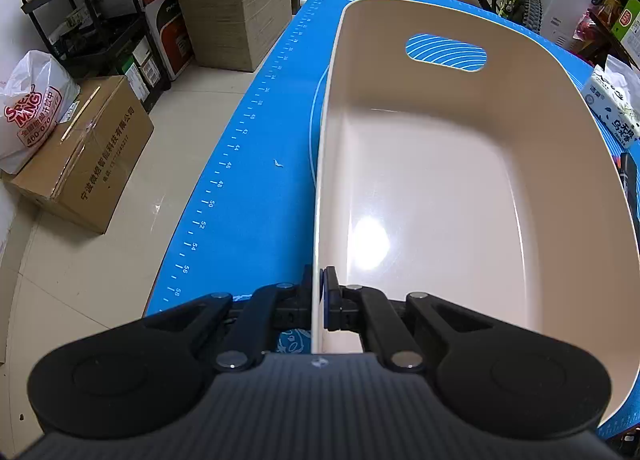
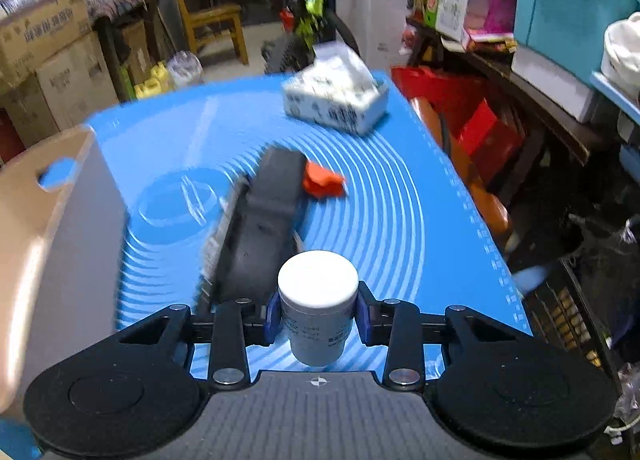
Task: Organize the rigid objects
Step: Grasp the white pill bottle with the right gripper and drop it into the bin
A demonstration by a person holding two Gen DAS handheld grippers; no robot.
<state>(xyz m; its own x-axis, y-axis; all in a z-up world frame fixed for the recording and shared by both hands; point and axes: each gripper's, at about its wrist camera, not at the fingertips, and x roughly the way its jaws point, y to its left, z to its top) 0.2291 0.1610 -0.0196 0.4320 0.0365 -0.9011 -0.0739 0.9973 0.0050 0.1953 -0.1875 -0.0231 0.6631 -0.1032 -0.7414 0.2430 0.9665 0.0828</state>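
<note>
Left tongs (image 1: 319, 302) are clamped tight on the near rim of the bin (image 1: 440, 179), one finger outside the wall, one inside, pinching the thin cream edge between the pads. The bin sits on the blue mat (image 1: 260, 163) that covers the tabletop, its bare glossy floor catching a bright glare, and the handle cut-out in its far wall shows the mat's white rings through it. Just beyond the bin's right rim sits a tissue pack (image 1: 612, 107).

Over on the right, the right tongs (image 2: 318, 314) are closed around a white-capped jar (image 2: 318, 300), blue pads pressing its sides just under the lid. The jar stands upright in the grip, printed label facing the camera, and it appears to be lifted off the mat, though I can't tell that for certain. Just beyond the jar lies a long black tool (image 2: 260, 219) with an orange part (image 2: 322, 181) at its far end, stretched out across the mat's rings; it's blurred, so I can't say what it is. The bin shows at the left edge of this view, well left of the jar. The tissue pack sits further back, past the black tool, near the mat's far right corner.
</note>
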